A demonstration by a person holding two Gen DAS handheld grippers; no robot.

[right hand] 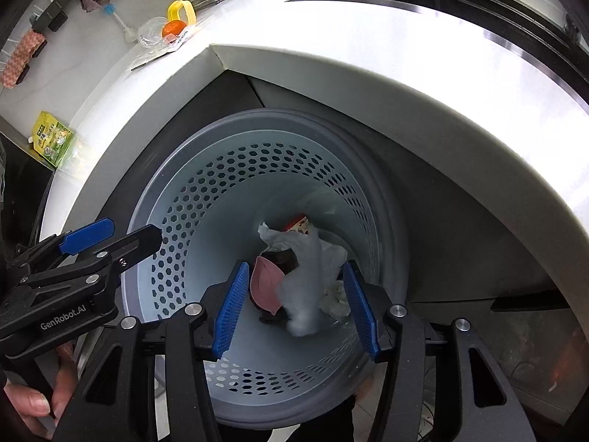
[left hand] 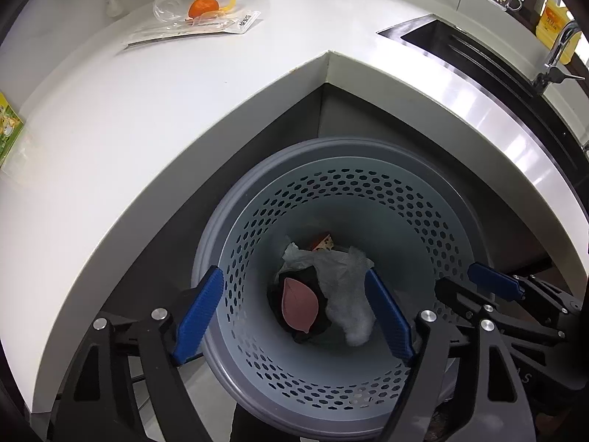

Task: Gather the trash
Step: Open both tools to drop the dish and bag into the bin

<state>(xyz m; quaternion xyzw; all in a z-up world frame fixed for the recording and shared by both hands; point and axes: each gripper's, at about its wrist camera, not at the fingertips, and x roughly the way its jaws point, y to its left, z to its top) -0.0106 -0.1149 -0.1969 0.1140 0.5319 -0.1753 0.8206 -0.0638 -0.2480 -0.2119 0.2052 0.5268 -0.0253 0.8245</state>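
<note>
Both tools are parked over the bin (left hand: 331, 169) and neither has anything in it, so this looks like the drop part of the job, with more trash to fetch. Left tool (left hand: 294, 313) first: jaws spread wide, nothing between them, pointing pretty much straight down into the bin mouth, with the pink leaf-shaped thing (left hand: 300, 307) and the crumpled white bag (left hand: 346, 287) well below it on the bottom. Up ahead of it on the counter (left hand: 184, 92) sit a clear packet (left hand: 195, 31), a clear cup (left hand: 173, 3) and an orange (left hand: 202, 7), apart from the bin. My guess is the packet goes next; it's flat and slippery, so come in low from an edge and pinch one corner instead of pressing down on it. Right tool (right hand: 296, 307) is just right of the left one, also pointed down into the bin, jaws wide apart and empty. The white bag (right hand: 305, 287) looks blurred right below its pads, so probably falling, can't say for sure. A hand (right hand: 36, 401) grips the left tool's handle at the frame edge.
</note>
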